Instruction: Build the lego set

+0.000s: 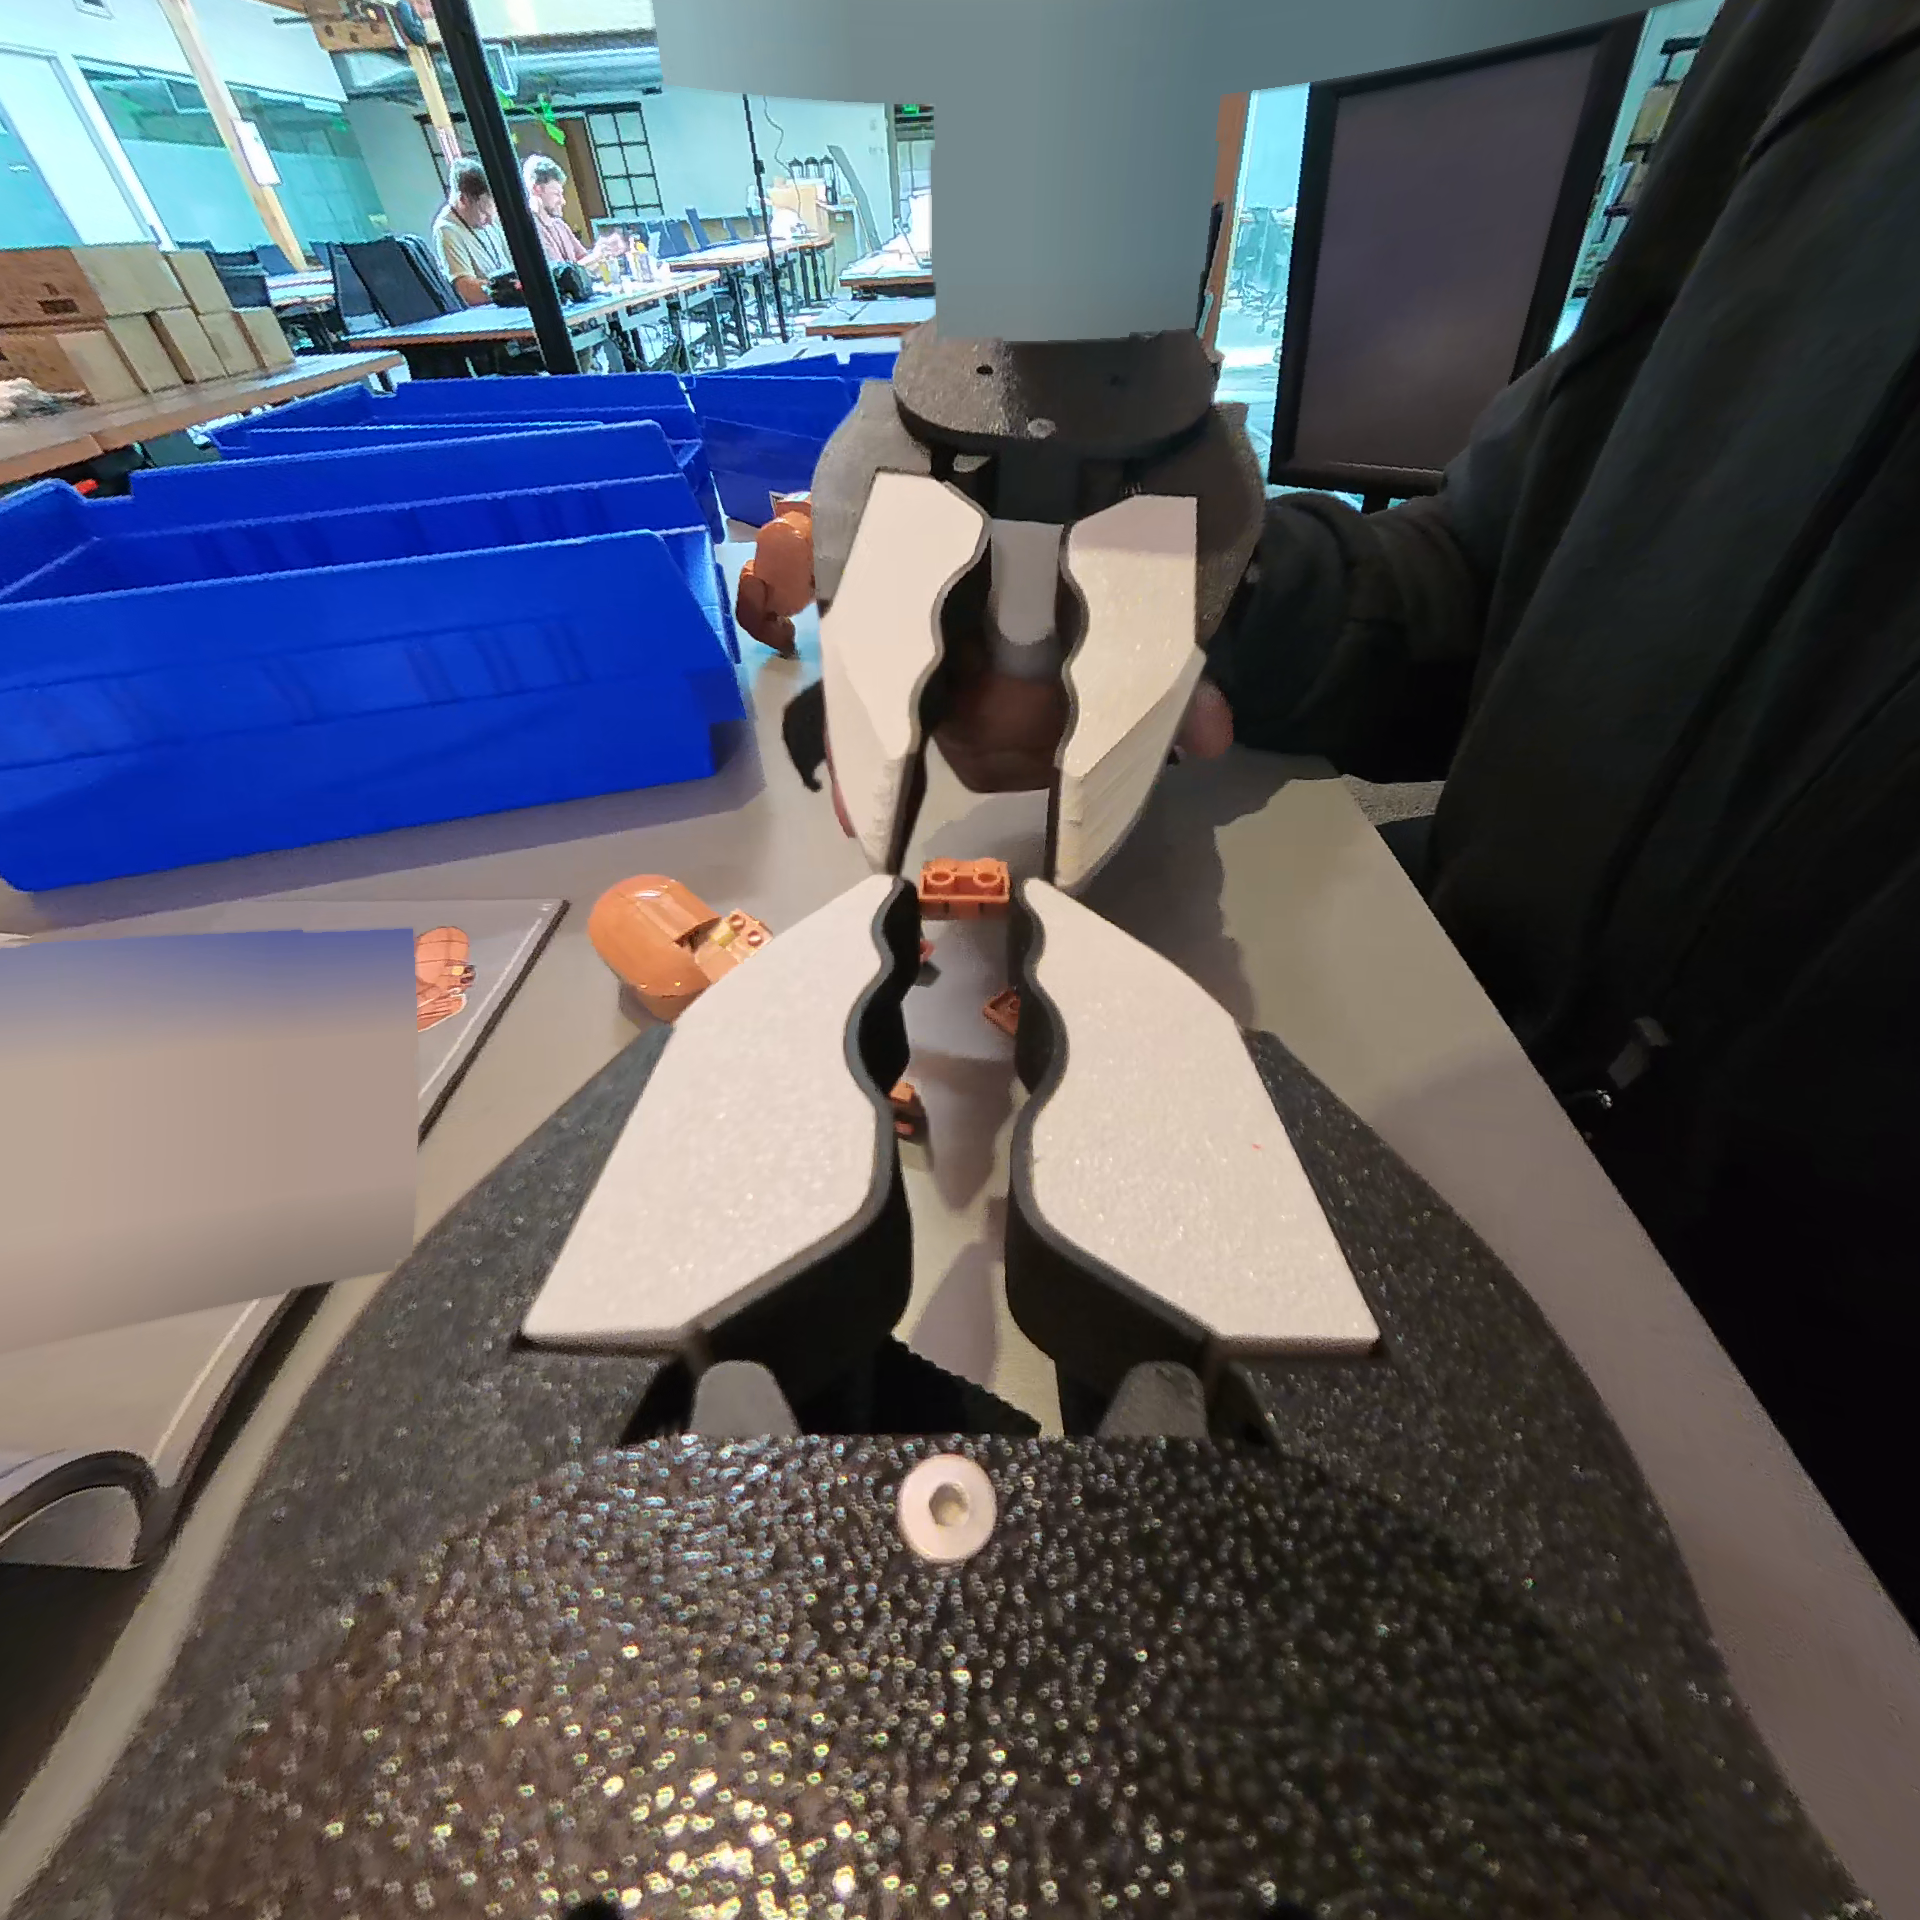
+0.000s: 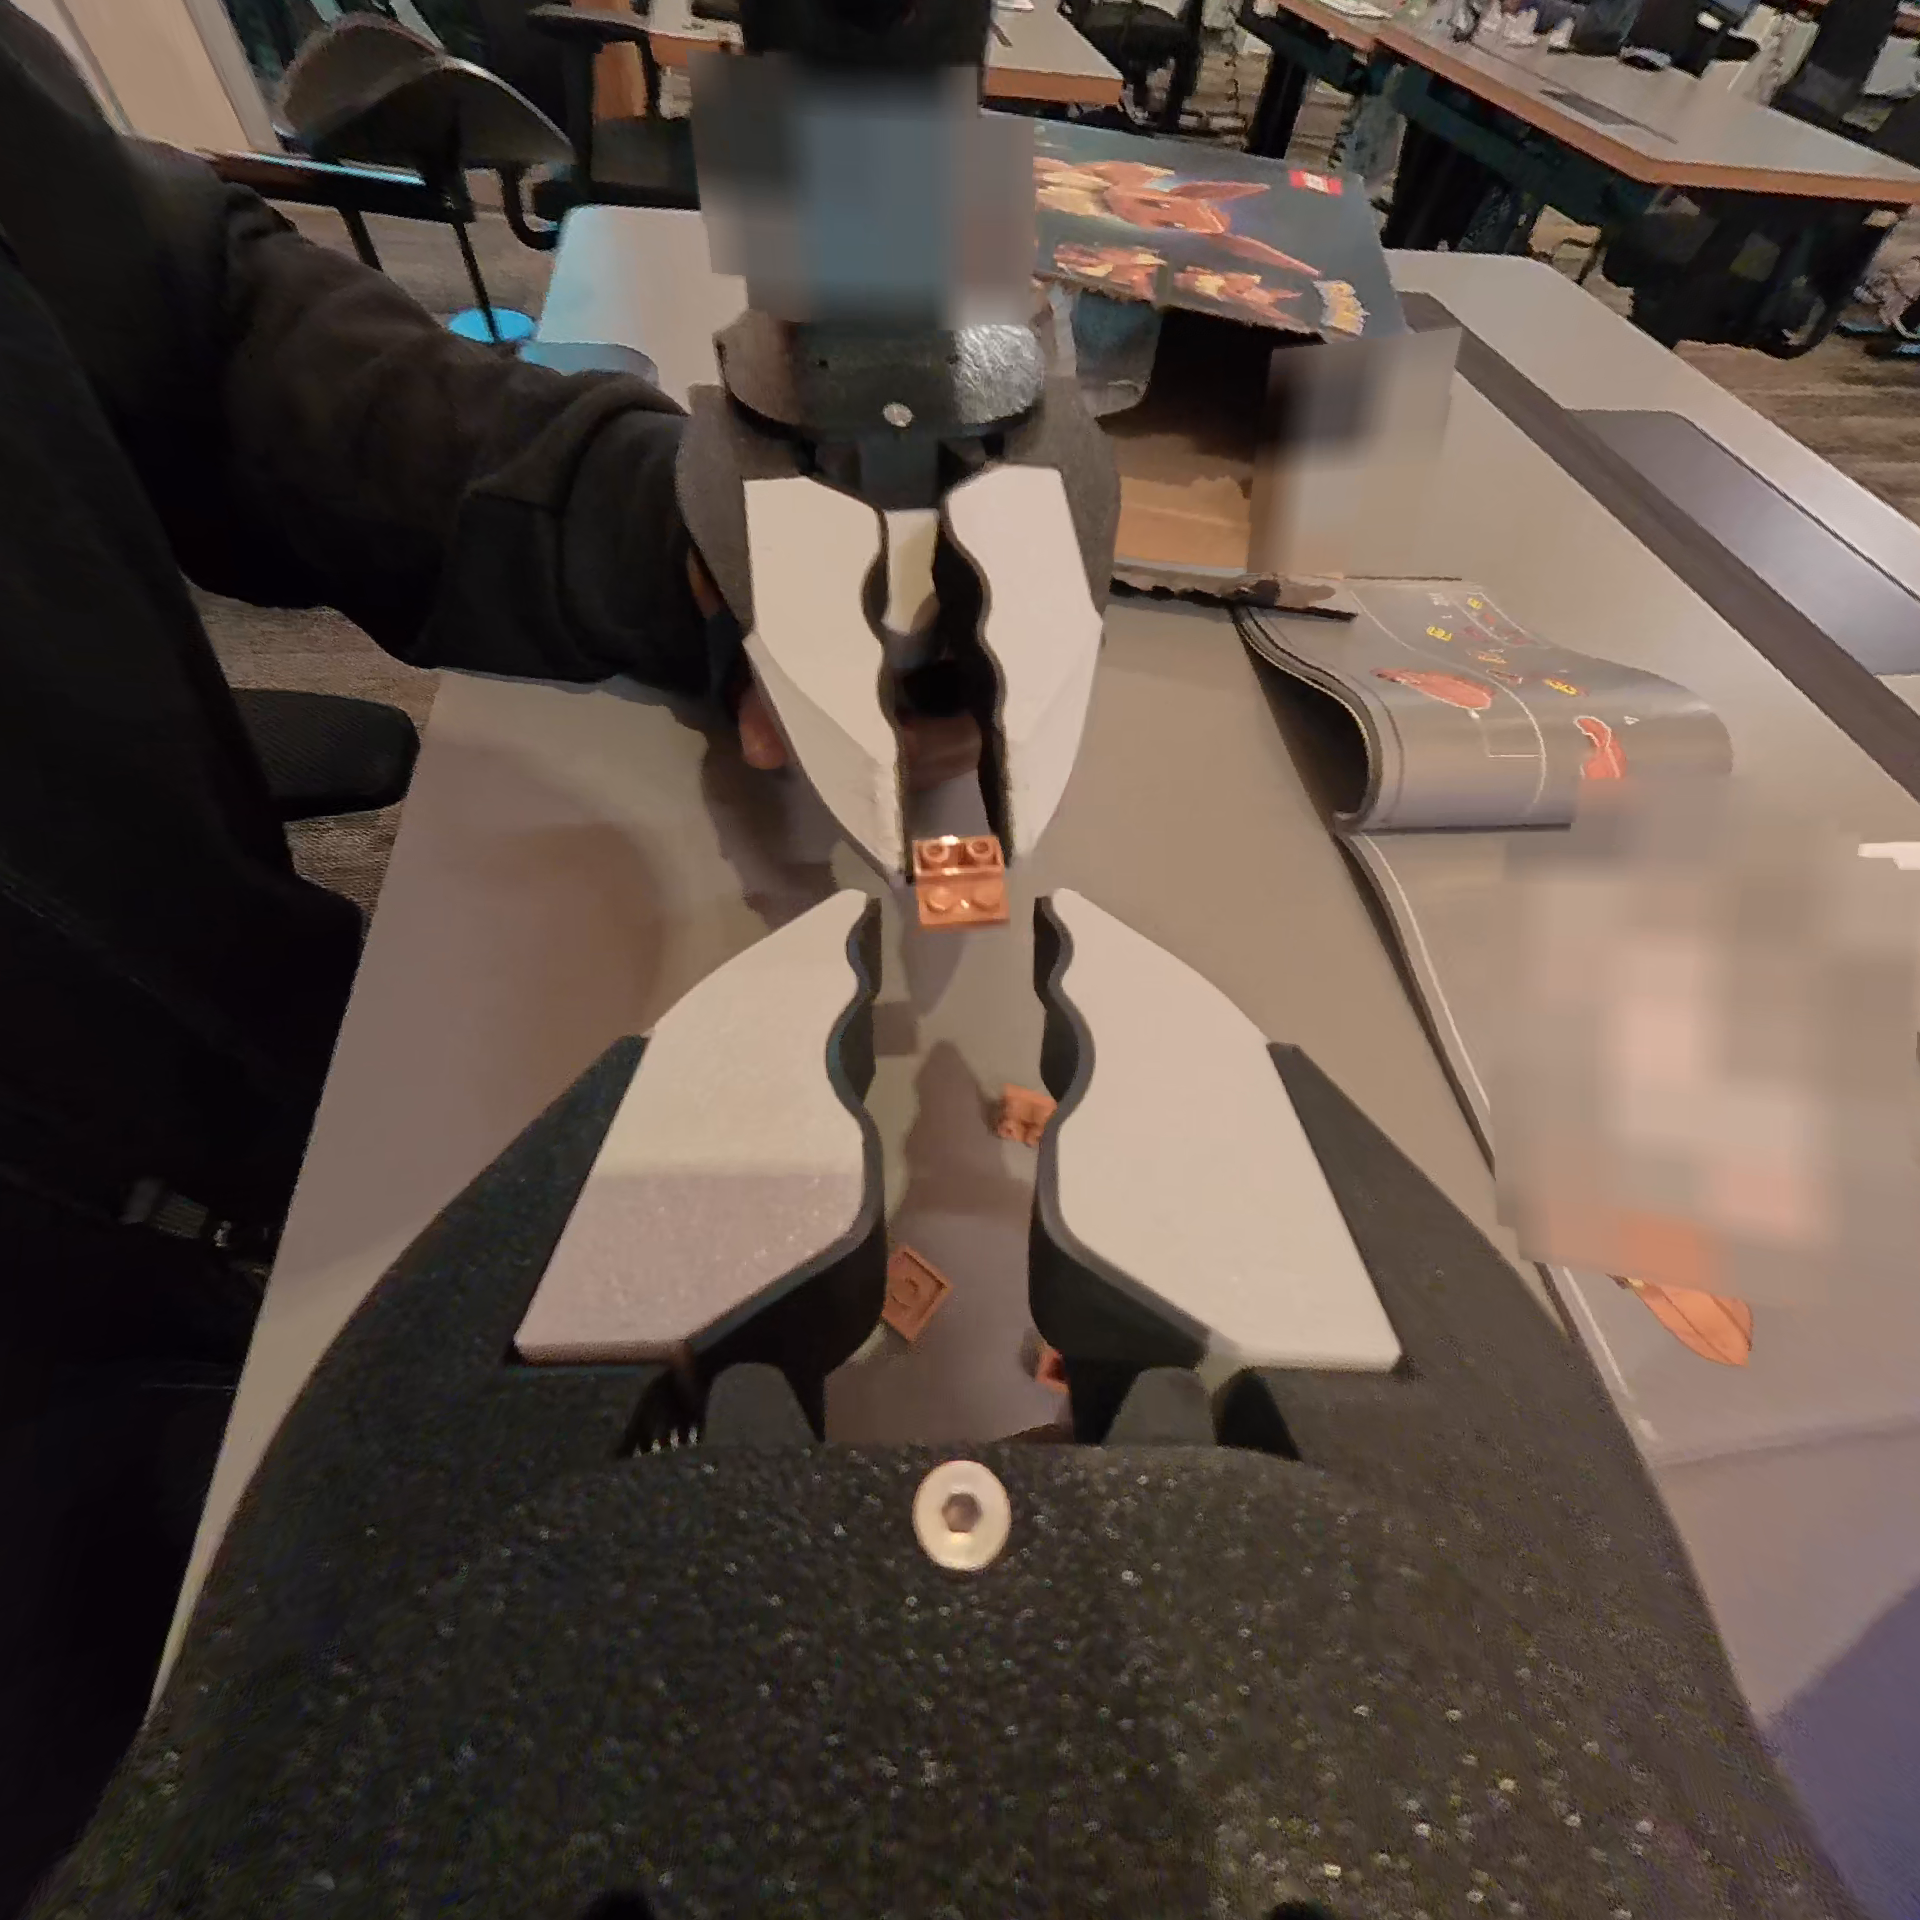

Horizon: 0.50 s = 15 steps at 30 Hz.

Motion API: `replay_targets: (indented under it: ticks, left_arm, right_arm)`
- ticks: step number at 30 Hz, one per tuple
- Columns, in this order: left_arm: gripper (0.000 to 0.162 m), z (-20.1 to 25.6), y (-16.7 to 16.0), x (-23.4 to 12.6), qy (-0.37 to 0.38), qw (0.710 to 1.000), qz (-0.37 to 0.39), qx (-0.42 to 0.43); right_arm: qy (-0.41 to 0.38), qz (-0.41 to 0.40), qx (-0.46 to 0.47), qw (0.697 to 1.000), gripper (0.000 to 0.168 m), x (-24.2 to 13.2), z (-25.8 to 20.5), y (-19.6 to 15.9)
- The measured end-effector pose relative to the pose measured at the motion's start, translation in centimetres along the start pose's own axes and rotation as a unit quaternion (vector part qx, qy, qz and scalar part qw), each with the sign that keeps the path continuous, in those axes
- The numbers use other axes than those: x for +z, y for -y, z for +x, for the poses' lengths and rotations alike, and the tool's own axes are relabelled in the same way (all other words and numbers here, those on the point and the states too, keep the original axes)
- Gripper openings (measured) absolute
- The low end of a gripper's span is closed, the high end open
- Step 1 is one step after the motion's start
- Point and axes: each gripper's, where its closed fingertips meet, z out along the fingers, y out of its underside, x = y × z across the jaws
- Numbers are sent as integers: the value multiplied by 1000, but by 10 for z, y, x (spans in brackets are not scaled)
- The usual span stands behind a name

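Left gripper (image 1: 961, 888) fingers were nearly closed, pinching a small orange-brown studded lego brick (image 1: 963, 883) at the tips, above the grey table (image 1: 1299, 935). Right gripper (image 2: 954, 904) faced it tip to tip, jaws parted wider than the brick and clear of it. Loose orange-brown lego pieces (image 2: 914, 1294) lay on the table beneath. A rounded brown lego assembly (image 1: 665, 940) sat further left. Blue plastic bins (image 1: 364, 665) stood beyond; contents could not be seen. A black-sleeved hand (image 1: 1205, 717) gripped the right gripper's body.
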Motion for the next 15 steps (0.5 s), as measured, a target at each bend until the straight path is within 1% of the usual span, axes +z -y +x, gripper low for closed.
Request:
replay_targets:
  ticks: [2, 4, 5, 7, 11, 15]
  left_arm:
    - [16, -4, -2, -2, 9, 1000, -6, 1]
    - [16, -9, -6, -5, 18, 1000, -18, -3]
    - [16, -10, -9, -7, 20, 999, -28, -5]
    - [16, -12, -15, -7, 17, 999, -46, -9]
    - [17, -14, -31, -1, -2, 994, -105, -10]
    - [17, -16, -43, 1, -19, 987, -157, -9]
  right_arm:
    - [-21, -26, 19, 999, 29, -5, 9, -9]
    - [-25, -92, 52, 994, 30, -10, 11, -31]
    - [-42, -127, 55, 989, 30, -11, 13, -43]
    - [-72, -174, 52, 981, 29, -9, 16, -60]
    - [-64, -209, 62, 974, 28, 6, 14, -72]
    - [-55, -223, 70, 971, 28, 18, 17, -78]
